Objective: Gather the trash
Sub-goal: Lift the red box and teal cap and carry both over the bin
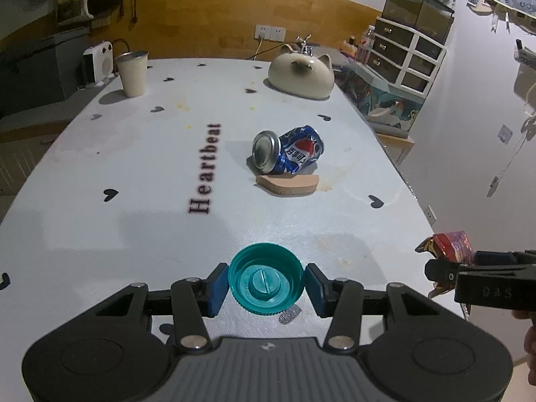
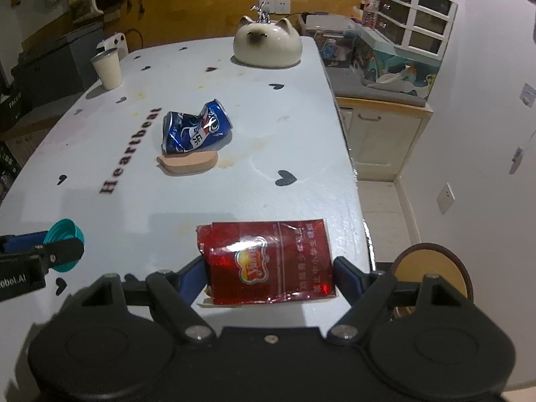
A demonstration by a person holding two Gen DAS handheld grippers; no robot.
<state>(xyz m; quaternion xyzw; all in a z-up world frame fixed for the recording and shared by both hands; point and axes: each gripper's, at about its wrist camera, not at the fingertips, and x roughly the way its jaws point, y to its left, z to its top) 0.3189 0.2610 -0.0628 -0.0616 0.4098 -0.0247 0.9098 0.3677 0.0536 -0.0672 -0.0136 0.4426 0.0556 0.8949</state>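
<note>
My left gripper (image 1: 266, 288) is shut on a teal bottle cap (image 1: 266, 278), held above the white table (image 1: 134, 167), its blue pads pressing both sides. My right gripper (image 2: 268, 278) is shut on a crumpled red cigarette pack (image 2: 268, 261), also lifted off the table near its right edge. From the left wrist view that pack (image 1: 450, 244) and the right gripper appear at the far right. The cap (image 2: 65, 244) shows at the left of the right wrist view. A crushed blue soda can (image 1: 288, 150) (image 2: 196, 127) lies mid-table, leaning on a pink heart-shaped coaster (image 1: 288, 184) (image 2: 187, 162).
A cat-shaped ceramic dish (image 1: 301, 73) (image 2: 268, 45) stands at the far end, and a cream cup (image 1: 132, 73) (image 2: 107, 68) at the far left. Right of the table are a low cabinet (image 2: 378, 134) and a round stool (image 2: 432, 268). A drawer unit (image 1: 402, 57) stands behind.
</note>
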